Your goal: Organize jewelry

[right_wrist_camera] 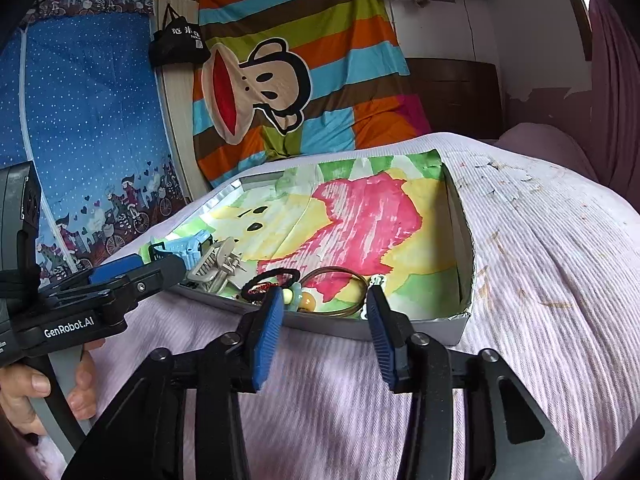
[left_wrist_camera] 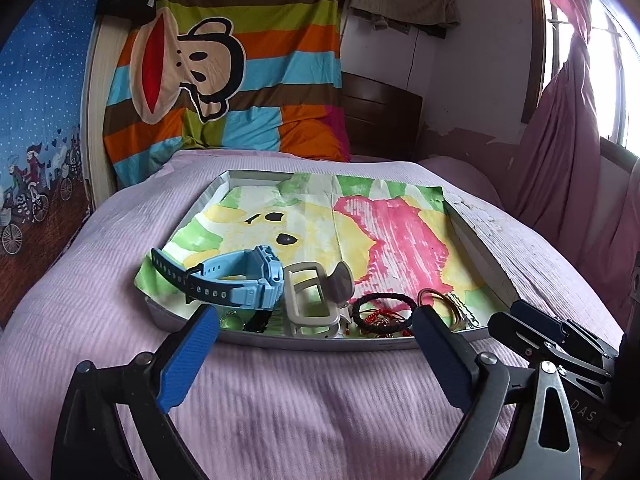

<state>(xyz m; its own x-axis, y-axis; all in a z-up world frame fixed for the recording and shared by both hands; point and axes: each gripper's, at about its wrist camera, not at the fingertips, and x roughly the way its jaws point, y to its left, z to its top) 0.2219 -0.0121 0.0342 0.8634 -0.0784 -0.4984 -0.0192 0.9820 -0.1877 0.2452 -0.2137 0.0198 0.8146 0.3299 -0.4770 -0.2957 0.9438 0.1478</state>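
Plainly, in the left wrist view the left gripper (left_wrist_camera: 314, 322) stood with its jaws spread wide and empty just short of the near rim of the shallow tray (left_wrist_camera: 304, 343) on the lilac bedspread (left_wrist_camera: 280, 400). Inside the tray, on painted paper (left_wrist_camera: 360, 224), lay a blue watch (left_wrist_camera: 236, 276) at the near left, a grey hair claw (left_wrist_camera: 316, 300) beside it, and a black hair tie (left_wrist_camera: 384, 308) further right. In the right wrist view the right gripper (right_wrist_camera: 326, 304) was parted about halfway, holding nothing, its tips at the tray's near rim before a brown bangle (right_wrist_camera: 340, 290) and some beads (right_wrist_camera: 300, 298). A hand (right_wrist_camera: 36, 392) gripped the left tool's handle.
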